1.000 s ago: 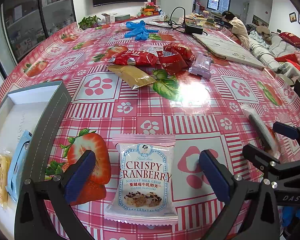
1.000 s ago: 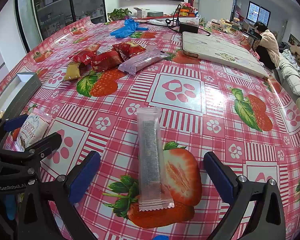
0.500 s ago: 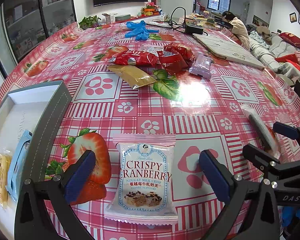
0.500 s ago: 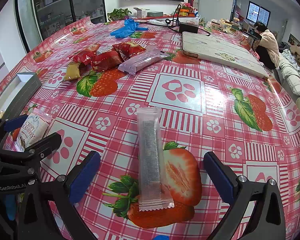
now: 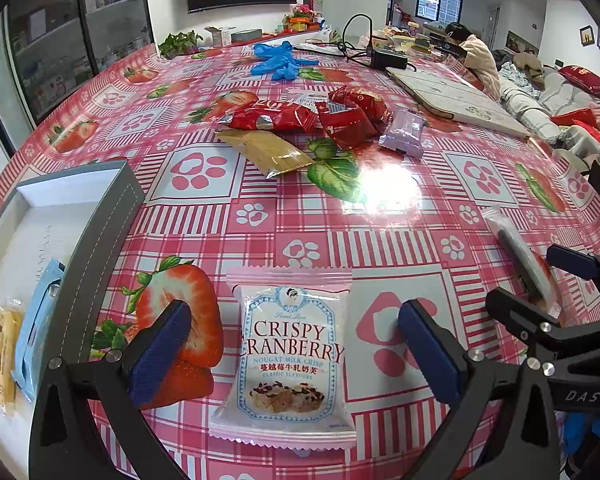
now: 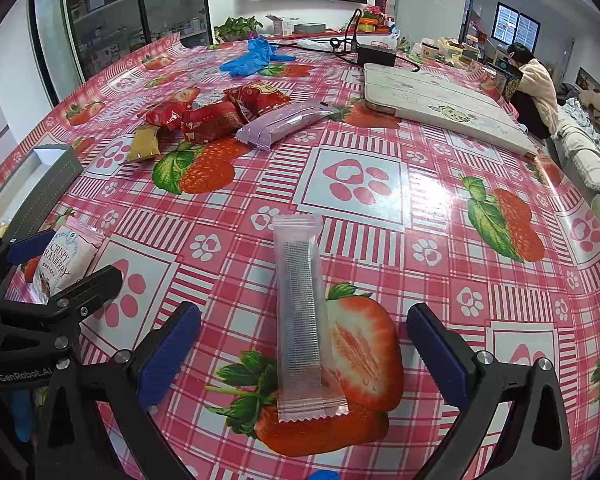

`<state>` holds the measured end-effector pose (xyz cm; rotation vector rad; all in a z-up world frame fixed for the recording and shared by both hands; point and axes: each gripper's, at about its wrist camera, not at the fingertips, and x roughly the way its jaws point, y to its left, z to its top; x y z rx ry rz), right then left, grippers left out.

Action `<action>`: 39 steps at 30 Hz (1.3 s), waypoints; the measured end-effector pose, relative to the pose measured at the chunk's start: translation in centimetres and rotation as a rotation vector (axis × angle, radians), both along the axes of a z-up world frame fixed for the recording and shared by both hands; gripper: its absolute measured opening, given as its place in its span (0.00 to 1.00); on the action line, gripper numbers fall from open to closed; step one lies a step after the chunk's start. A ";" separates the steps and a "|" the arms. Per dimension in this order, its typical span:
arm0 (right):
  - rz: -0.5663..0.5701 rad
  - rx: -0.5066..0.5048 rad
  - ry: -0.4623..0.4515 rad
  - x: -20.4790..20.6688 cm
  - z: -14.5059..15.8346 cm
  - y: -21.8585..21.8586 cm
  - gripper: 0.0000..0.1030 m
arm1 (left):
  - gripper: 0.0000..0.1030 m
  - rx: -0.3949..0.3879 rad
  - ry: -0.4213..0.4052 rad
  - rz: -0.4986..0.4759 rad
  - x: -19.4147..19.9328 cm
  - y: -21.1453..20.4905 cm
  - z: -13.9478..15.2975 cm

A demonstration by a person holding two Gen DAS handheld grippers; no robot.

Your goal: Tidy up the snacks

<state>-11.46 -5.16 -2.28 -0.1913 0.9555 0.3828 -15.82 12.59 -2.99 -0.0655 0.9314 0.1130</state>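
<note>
**Two Spread Grippers, One Snack Framed by Each**

Item count: two grippers, one box, and nine snack packets in all.

The left gripper [image 5: 294, 350] has its fingers spread wide and grasps nothing. The cranberry nougat packet [image 5: 290, 356] lies flat on the tablecloth [image 5: 380, 248] between the blue pads, touching neither, at lower centre of the left view.

The right gripper [image 6: 302, 354] is likewise released. The clear wafer packet [image 6: 302, 320] lies lengthwise between its pads, untouched, at lower centre of the right view.

A cluster sits in the upper middle of both views: three red packets [image 5: 276, 117], one gold packet [image 5: 270, 153] and one purple packet [image 5: 404, 134].

View differences: only the left view shows the interior of the grey box [image 5: 100, 248] at its left edge, holding one light-blue packet [image 5: 36, 320] and one yellow packet [image 5: 4, 352]. The right view shows only the box wall at far left. Each view catches the other gripper at its edge.

Surface: a glossy red-and-white checked tablecloth printed with strawberries and paw marks. Blue gloves [image 6: 252, 56], a black adapter with cable [image 6: 376, 54] and a white padded board [image 6: 440, 104] lie toward the top. Glass-door cabinets [image 6: 140, 12] stand upper left; a seated person [image 6: 534, 84] appears upper right.
</note>
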 end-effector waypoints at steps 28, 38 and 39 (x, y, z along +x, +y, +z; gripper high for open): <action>-0.101 -0.004 0.001 0.5 0.0 -1.2 1.00 | 1.00 0.000 -0.002 0.129 -0.6 1.5 0.1; -0.101 -0.005 0.001 0.5 0.0 -1.2 1.00 | 1.00 0.000 -0.002 0.129 -0.6 1.5 0.1; -0.101 -0.005 0.001 0.5 0.0 -1.2 1.00 | 1.00 0.000 -0.002 0.129 -0.6 1.5 0.1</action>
